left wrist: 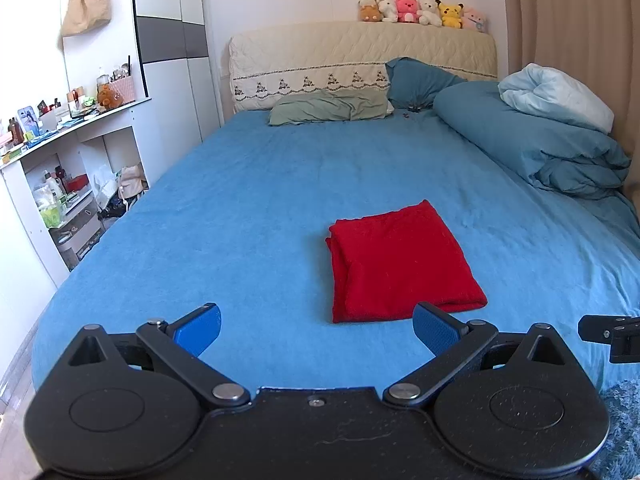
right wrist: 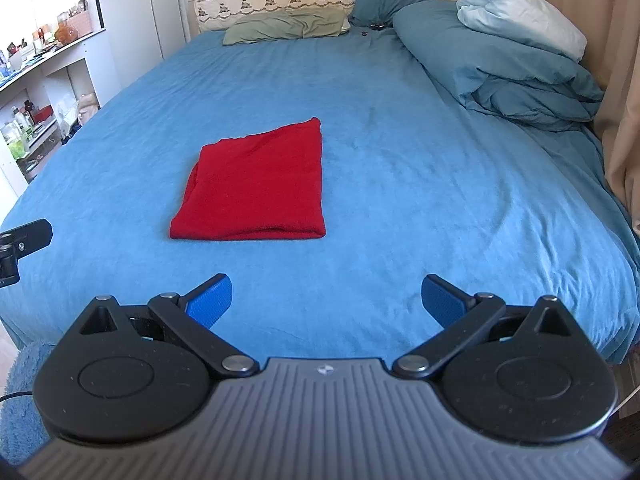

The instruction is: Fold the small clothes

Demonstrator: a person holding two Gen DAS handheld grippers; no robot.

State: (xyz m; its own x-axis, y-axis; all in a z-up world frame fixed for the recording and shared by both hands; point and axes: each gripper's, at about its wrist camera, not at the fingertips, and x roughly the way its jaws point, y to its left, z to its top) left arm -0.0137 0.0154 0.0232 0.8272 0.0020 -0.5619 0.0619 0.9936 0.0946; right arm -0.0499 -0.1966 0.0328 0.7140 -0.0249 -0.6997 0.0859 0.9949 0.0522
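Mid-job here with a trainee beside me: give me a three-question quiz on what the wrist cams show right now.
1. True or false: the left gripper is clamped on the red cloth.
2. Multiple choice: the red cloth lies (A) spread out in a single layer, (B) folded into a rough rectangle on the blue bedsheet, (C) draped over the green pillow.
3. Fill in: the right gripper has its jaws ____ and holds nothing.

Key
1. False: it is open and short of the cloth.
2. B.
3. Open.
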